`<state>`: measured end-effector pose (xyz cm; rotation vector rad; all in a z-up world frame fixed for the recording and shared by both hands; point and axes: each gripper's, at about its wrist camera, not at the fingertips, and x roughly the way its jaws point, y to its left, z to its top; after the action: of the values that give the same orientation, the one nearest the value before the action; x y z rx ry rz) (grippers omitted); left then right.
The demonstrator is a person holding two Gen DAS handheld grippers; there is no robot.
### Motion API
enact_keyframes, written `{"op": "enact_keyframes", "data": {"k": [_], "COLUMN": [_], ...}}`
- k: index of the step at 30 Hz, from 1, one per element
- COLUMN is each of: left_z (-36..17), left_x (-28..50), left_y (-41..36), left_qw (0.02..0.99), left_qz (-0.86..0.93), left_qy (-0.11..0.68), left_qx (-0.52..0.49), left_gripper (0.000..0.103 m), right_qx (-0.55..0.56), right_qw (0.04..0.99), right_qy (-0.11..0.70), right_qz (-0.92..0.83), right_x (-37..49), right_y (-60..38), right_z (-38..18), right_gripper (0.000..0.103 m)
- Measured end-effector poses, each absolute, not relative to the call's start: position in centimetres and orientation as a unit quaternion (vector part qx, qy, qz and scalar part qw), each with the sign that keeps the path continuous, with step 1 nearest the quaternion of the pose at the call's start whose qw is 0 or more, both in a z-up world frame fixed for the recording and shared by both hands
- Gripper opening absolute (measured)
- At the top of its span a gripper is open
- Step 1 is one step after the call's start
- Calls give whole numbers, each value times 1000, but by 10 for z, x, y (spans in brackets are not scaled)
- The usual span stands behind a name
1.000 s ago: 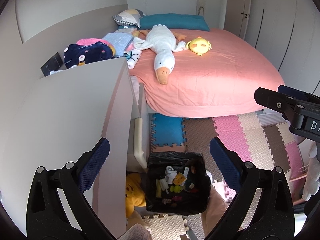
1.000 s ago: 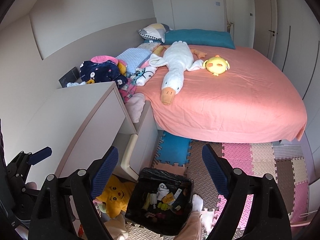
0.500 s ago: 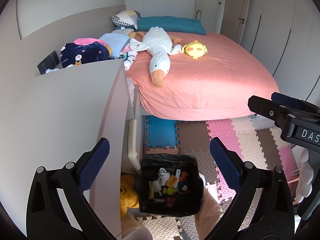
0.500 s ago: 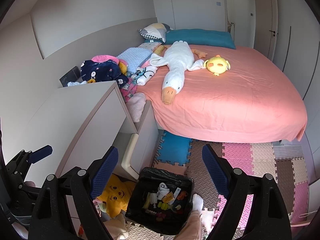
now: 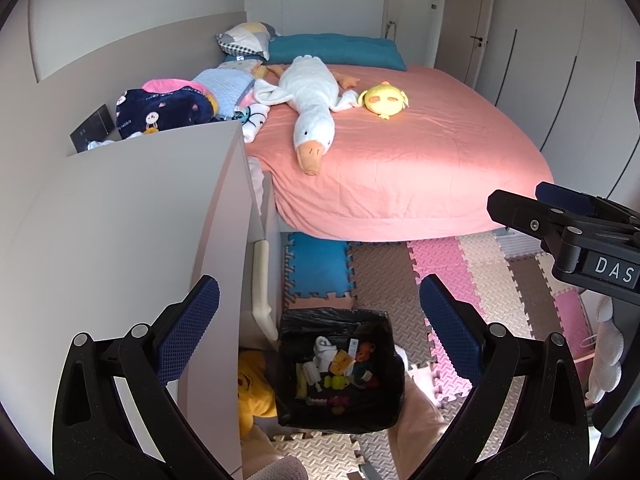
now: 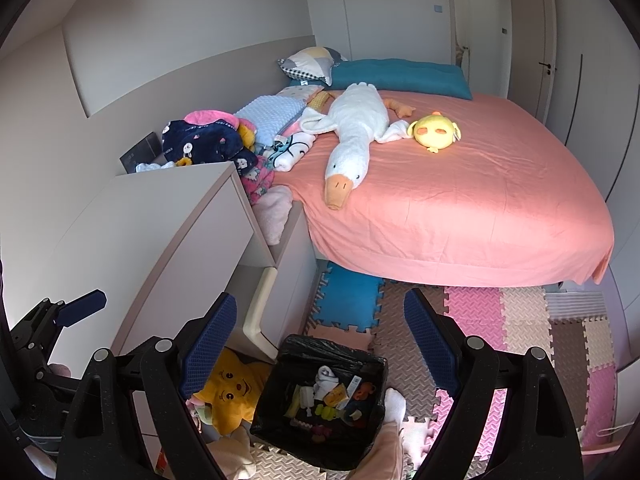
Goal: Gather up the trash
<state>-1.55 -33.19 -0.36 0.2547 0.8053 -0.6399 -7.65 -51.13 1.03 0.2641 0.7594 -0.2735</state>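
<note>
A bin lined with a black bag (image 5: 340, 368) (image 6: 324, 400) stands on the foam floor mat, holding several scraps of wrappers and tissue. My left gripper (image 5: 320, 312) hangs high above the bin, jaws wide open and empty. My right gripper (image 6: 320, 328) is also well above the bin, open with nothing between its blue pads. The right gripper's body (image 5: 568, 236) shows at the right edge of the left wrist view; the left gripper's body (image 6: 52, 328) shows at the left edge of the right wrist view.
A grey desk top (image 5: 132, 216) (image 6: 160, 224) runs along the left. Behind the bin lies a bed with a pink sheet (image 5: 400, 160), a goose plush (image 5: 308, 108) and a yellow plush (image 5: 384, 100). A yellow plush toy (image 6: 228, 388) lies beside the bin under the desk.
The left wrist view has tipped a little, so the bin and bed sit slightly differently in frame. The right view is unchanged. Both grippers stay open.
</note>
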Motion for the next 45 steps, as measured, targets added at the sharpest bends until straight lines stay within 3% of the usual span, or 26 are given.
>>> {"op": "enact_keyframes", "data": {"k": [45], "left_z": [0], "left_x": [-18], "left_y": [-335], "left_qw": [864], "left_qz": [-305], "left_qy": [384], "left_qx": [116], "left_gripper": [96], "right_qx": [127], "right_qw": [912], "right_qy": [367], "right_qz": [-132], "right_x": [-77], "right_y": [-512], "right_z": [13], "right_gripper": [86]}}
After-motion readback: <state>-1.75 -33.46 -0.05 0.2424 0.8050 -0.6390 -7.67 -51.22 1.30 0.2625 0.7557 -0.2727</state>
